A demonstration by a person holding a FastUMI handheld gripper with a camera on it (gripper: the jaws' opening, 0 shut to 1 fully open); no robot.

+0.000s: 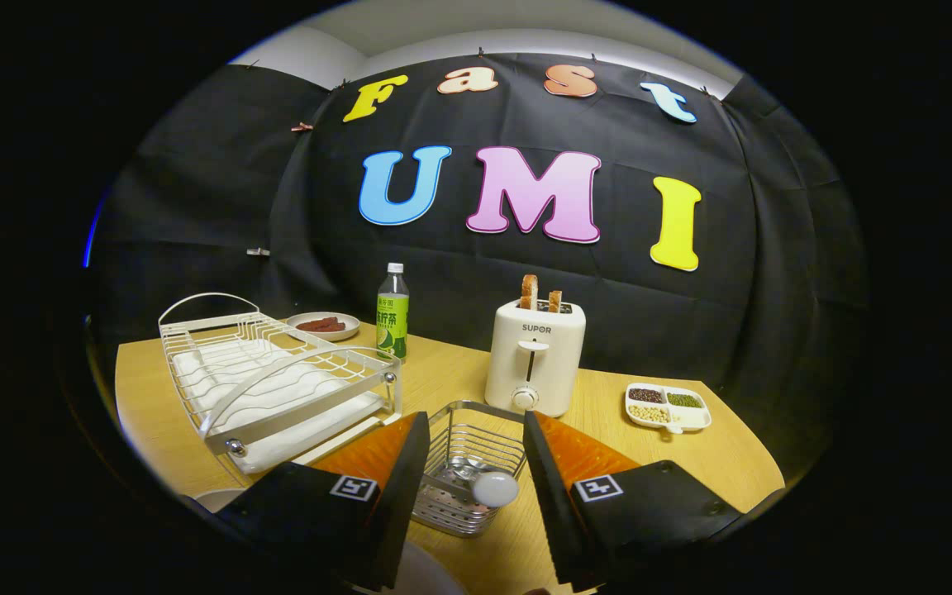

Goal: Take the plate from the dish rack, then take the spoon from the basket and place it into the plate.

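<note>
Gripper [476, 487] fingers spread, flanking a silver wire-mesh basket [476, 438] holding a white-handled metal spoon [488, 486]; white wire dish rack [265, 380] at left.

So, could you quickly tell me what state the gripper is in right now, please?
Gripper: open, holding nothing; its fingers stand apart on either side of the wire basket, with the spoon lying in the basket between them.

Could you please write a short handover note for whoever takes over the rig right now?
Gripper: open, holding nothing, fingers either side of the wire basket.
Spoon: in the basket, between the fingers, untouched.
Dish rack: on the table beside the basket, no plate in it.
Plate: seemingly the white rim below the fingers, so apparently already taken out.
Left: grasp the spoon and place it into the plate.
</note>
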